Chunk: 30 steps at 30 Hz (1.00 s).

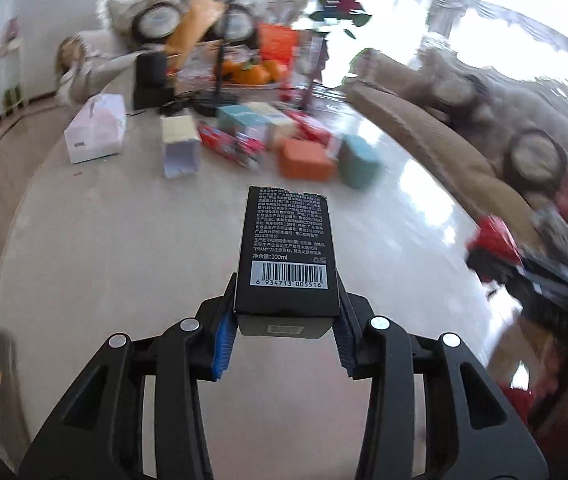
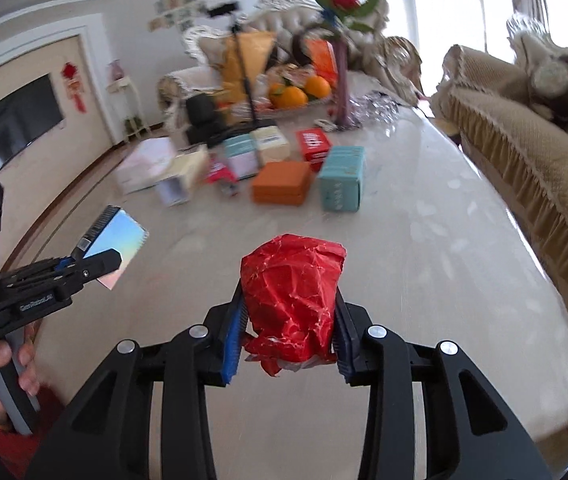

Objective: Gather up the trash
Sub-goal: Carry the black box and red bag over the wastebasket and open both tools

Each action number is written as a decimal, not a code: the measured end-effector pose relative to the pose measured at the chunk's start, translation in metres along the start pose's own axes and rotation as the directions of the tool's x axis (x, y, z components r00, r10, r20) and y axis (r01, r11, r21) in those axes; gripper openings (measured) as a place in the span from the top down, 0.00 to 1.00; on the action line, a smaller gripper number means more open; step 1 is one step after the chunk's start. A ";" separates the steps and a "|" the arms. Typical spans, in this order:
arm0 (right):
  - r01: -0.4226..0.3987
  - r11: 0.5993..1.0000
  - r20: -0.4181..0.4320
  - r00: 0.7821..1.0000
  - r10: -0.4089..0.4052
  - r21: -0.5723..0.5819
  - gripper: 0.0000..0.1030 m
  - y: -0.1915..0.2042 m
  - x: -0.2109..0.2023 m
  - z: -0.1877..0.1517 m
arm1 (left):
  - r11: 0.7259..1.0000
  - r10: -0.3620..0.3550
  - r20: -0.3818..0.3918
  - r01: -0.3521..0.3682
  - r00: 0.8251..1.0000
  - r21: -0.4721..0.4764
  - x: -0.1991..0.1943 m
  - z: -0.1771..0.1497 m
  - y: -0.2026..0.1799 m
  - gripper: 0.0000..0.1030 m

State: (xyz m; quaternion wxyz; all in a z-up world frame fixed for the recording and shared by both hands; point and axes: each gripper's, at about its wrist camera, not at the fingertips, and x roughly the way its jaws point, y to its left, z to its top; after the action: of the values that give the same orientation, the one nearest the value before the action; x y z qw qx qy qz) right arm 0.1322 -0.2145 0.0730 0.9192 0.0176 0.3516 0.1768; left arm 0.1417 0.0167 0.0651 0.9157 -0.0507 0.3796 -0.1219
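Observation:
My left gripper [image 1: 286, 316] is shut on a black carton [image 1: 288, 252] with white print and a barcode, held above the pale marble table [image 1: 123, 240]. In the right wrist view the same left gripper [image 2: 83, 264] shows at the left, holding that carton by its shiny iridescent side [image 2: 117, 246]. My right gripper [image 2: 290, 332] is shut on a crumpled red wrapper [image 2: 292, 296], held above the table [image 2: 444, 280]. Farther along the table lie several small boxes: an orange one [image 2: 281, 188], a teal one [image 2: 342, 184], a red one [image 2: 313, 144] and a cream one [image 2: 271, 144].
A white tissue box [image 1: 95, 134] lies at the table's left. At the far end stand a fruit tray with oranges [image 2: 298, 92], a vase of red roses [image 2: 344, 60] and a black phone stand [image 2: 243, 72]. A beige sofa [image 2: 524, 152] runs along the right edge.

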 end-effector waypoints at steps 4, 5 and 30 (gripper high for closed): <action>-0.063 0.997 -0.019 0.998 0.062 -0.035 0.65 0.019 -0.047 -0.043 | 0.993 -0.074 -0.042 0.077 0.996 0.086 -0.044 -0.061 -0.033 0.60; -0.066 0.997 -0.029 0.997 0.065 -0.036 0.65 0.021 -0.053 -0.053 | 0.991 -0.084 -0.069 0.091 0.994 0.102 -0.052 -0.082 -0.041 0.60; -0.005 0.998 -0.480 0.876 0.033 0.061 0.37 0.047 0.002 -0.266 | 0.985 -0.109 -0.540 0.163 0.834 0.053 0.050 -0.285 -0.060 0.28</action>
State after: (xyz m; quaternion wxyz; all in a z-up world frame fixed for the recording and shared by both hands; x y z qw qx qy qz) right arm -0.0544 -0.1942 -0.1212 0.8004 0.0031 0.5735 0.1745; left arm -0.0366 -0.0541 -0.1591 0.7637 0.0031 0.6089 -0.2143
